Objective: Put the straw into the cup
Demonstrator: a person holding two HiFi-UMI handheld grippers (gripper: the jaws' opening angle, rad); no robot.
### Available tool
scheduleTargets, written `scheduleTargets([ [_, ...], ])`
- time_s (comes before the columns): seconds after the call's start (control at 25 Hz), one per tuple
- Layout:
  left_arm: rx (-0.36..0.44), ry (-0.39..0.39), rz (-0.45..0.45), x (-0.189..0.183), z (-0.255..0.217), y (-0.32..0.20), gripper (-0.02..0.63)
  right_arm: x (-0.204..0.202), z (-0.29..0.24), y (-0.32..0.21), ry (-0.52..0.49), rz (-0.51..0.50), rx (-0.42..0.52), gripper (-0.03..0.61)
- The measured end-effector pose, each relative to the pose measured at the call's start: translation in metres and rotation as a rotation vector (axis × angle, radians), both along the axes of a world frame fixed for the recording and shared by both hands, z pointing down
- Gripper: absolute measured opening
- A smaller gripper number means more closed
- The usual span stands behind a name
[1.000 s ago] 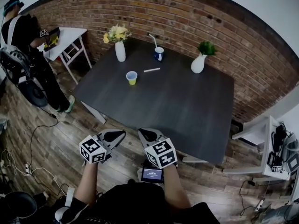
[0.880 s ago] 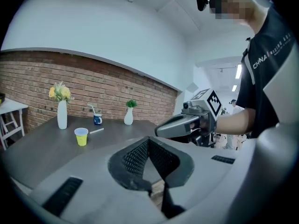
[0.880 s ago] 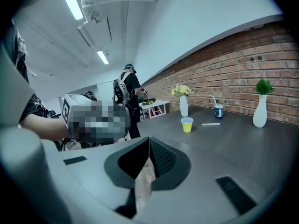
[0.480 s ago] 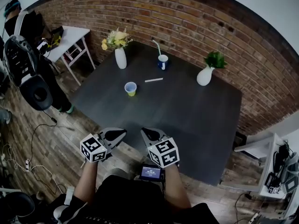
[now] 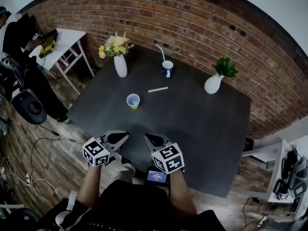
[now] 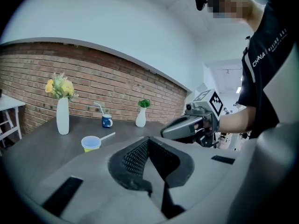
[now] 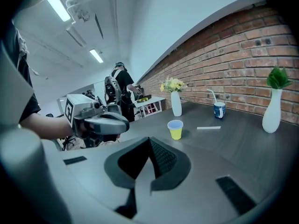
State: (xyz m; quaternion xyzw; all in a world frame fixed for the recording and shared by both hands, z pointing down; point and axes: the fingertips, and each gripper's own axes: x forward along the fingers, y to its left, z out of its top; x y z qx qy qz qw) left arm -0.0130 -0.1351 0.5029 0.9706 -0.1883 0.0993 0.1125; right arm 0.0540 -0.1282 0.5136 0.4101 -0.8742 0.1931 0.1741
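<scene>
In the head view, both grippers sit at the lower middle of the frame, over the near edge of the dark table (image 5: 202,129). The left gripper (image 5: 119,137) and the right gripper (image 5: 153,139) are side by side and apart, each pointing up the frame toward the table's middle.

In the left gripper view, that gripper's fingers (image 6: 135,157) are pressed together with nothing between them. In the right gripper view, the right fingers (image 7: 161,157) are likewise pressed together and hold nothing.

The straw (image 5: 158,89) is white and lies flat on the table a little above the centre of the head view, touched by neither gripper. The cup (image 5: 133,100), yellow with a pale rim, stands upright just to the lower left of the straw, near it but not touching. Both are well apart from the grippers.

Further up the frame stands a blue mug (image 5: 167,69) with another straw in it. A white vase of yellow flowers (image 5: 120,65) stands at the table's upper left, and a white vase with a green plant (image 5: 213,84) at its upper right. A brick wall (image 5: 202,28) runs behind the table. At the upper left, a person (image 5: 19,32) stands by a small white table (image 5: 67,37).
</scene>
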Motion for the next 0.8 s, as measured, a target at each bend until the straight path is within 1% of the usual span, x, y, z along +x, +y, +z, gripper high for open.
scheduleTargets([
  [0.16, 0.011, 0.008, 0.038, -0.006, -0.005, -0.047, 0.003, -0.015, -0.007, -0.043, -0.009, 0.015, 0.007, 0.006],
  [0.28, 0.015, 0.0, 0.072, -0.01, -0.005, -0.076, 0.003, -0.023, -0.011, -0.073, -0.024, 0.049, 0.009, 0.006],
  [0.44, -0.003, 0.002, 0.122, -0.016, 0.0, -0.103, 0.003, -0.032, -0.018, -0.102, -0.091, 0.11, 0.007, 0.006],
  [0.52, -0.005, 0.003, 0.138, -0.017, 0.002, -0.115, 0.003, -0.033, -0.017, -0.112, -0.103, 0.142, 0.003, 0.006],
  [0.68, 0.01, 0.008, 0.116, -0.015, 0.004, -0.137, 0.003, -0.027, -0.003, -0.121, -0.055, 0.174, -0.021, 0.006],
  [0.8, 0.0, 0.014, 0.106, -0.007, 0.007, -0.148, 0.003, -0.011, 0.0, -0.128, -0.053, 0.188, -0.032, 0.006],
])
